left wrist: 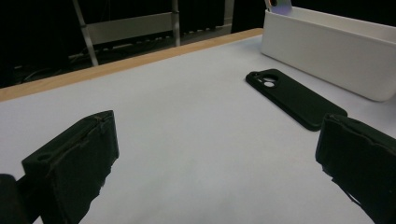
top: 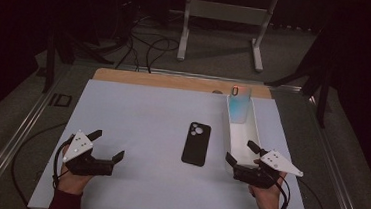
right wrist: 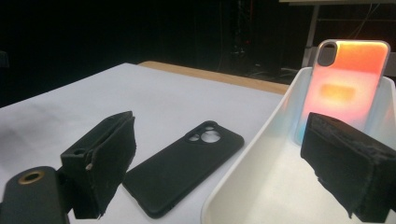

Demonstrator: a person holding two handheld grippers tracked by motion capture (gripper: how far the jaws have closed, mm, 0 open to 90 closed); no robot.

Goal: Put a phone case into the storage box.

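Both grippers, left gripper (top: 107, 146) and right gripper (top: 241, 153), hover with jaws apart beside the black phone case (top: 196, 143); the iridescent case (top: 238, 104) seemingly leans in the white tray (top: 252, 127)

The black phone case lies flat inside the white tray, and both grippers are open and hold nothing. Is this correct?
Not quite. The black phone case lies flat on the table, left of the white tray, not inside it; the high view shows this. The left gripper and right gripper are open and hold nothing.

Black phone case (top: 196, 143); orange-to-blue iridescent case (right wrist: 344, 88); white tray (top: 236, 138); white tabletop (top: 142, 121).
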